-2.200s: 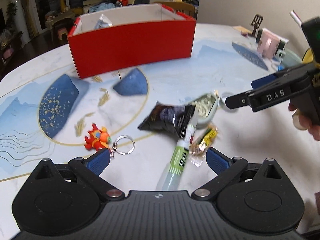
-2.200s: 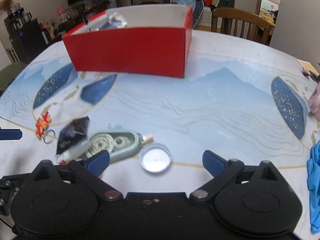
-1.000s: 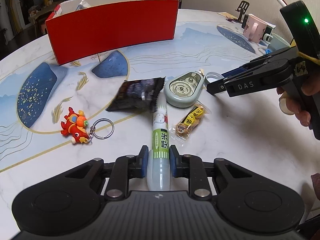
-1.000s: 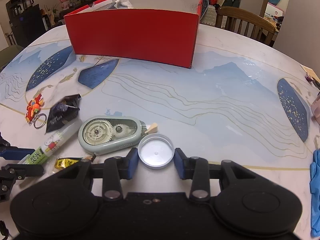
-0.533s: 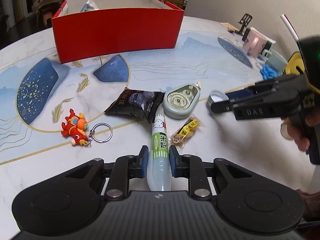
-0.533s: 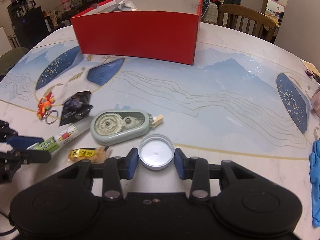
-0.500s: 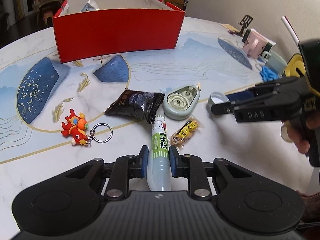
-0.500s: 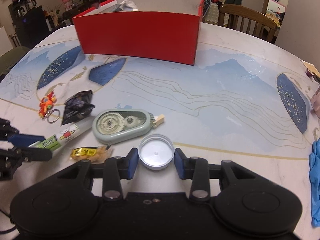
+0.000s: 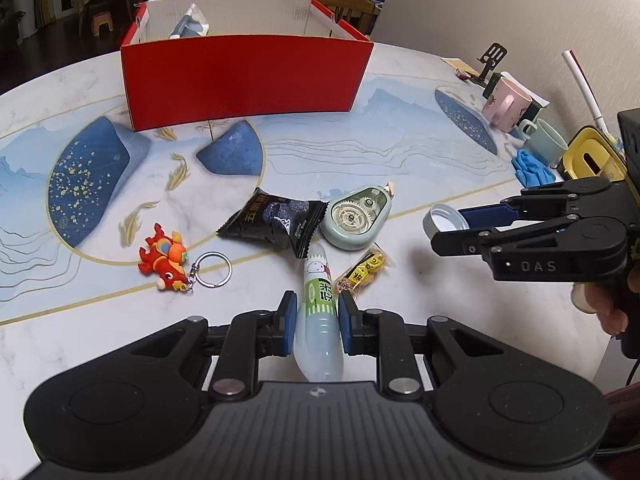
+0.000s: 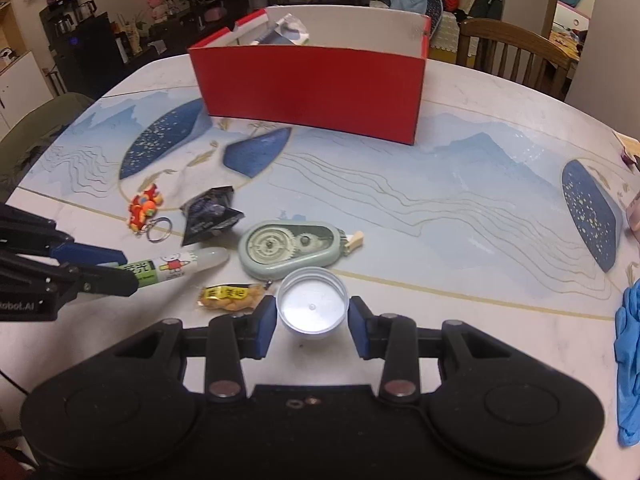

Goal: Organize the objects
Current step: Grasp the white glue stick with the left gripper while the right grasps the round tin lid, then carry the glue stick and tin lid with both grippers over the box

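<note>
My left gripper [image 9: 314, 323] is shut on a pale glue tube with a green label [image 9: 318, 312], held just above the table; it also shows in the right wrist view [image 10: 176, 267]. My right gripper [image 10: 312, 319] is shut on a round white lid [image 10: 312, 307], lifted a little; the lid also shows in the left wrist view [image 9: 444, 222]. A red open box [image 9: 244, 76] stands at the back with a few items inside. On the table lie a black snack packet [image 9: 276, 224], a grey-green correction tape dispenser [image 9: 358, 218], a yellow candy [image 9: 364, 272] and a red toy keychain [image 9: 166, 260].
Mugs [image 9: 506, 106], a yellow holder [image 9: 592, 158] and a blue cloth [image 9: 532, 168] stand at the table's right edge by the wall. A wooden chair [image 10: 516, 52] stands behind the table. The table's front edge is close below both grippers.
Both grippers have risen a little with their loads. The glue tube's tip has come away from the black packet, and the lid is off the table.
</note>
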Tool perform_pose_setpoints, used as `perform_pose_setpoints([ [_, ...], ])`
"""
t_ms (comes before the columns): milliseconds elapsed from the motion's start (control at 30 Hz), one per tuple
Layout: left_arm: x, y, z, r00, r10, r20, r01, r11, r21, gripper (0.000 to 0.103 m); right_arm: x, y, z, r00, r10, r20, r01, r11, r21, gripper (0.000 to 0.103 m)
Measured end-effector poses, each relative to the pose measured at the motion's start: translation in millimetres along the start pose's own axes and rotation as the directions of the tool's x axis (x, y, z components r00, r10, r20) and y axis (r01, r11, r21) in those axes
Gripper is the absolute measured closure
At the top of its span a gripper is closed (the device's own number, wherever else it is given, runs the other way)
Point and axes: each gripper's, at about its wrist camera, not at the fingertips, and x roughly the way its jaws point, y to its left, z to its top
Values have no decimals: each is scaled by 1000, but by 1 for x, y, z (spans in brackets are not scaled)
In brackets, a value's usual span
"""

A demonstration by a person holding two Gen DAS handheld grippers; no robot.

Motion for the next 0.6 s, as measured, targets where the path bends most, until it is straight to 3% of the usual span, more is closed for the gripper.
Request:
perform_pose_setpoints([
  [267,-8,-2,2,1000,4,0,-4,1000,-9,83,-9,5,2,999,15,-34,-15,1000,-15,65],
  [600,-33,-6,21,997,-8,78,8,1000,-3,83,-23,9,18,1000,18,-10,-18,999,-39,65],
])
